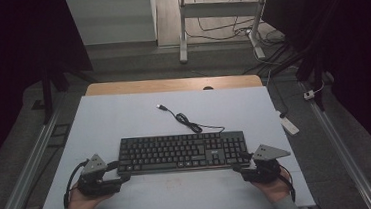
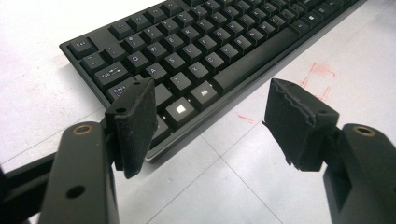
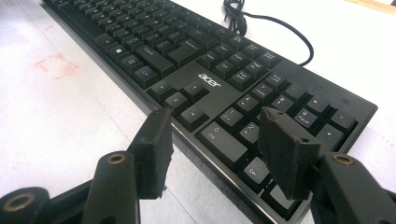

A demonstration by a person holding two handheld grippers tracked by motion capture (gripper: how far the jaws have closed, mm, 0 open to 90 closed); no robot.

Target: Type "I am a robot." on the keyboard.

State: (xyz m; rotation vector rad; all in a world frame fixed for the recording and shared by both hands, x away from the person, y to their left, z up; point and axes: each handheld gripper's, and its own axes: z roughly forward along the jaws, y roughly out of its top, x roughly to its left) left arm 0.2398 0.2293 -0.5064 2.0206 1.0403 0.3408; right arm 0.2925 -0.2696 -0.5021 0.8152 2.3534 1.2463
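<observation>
Keyboard (image 1: 181, 152) lies flat between both open grippers.

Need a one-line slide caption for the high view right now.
Two hand-held grippers, left and right, open at the near corners of a black keyboard on the white table.

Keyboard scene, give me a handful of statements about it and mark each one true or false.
1. The keyboard lies flat on the white table. True.
2. The left gripper is clamped shut on the keyboard's cable. False: its jaws stand open at the keyboard's near left corner.
3. The cable's plug lies loose on the table. True.
4. The right gripper is at the keyboard's far edge. False: it is at the near right corner.
5. Faint red marks show on the table. True.
</observation>
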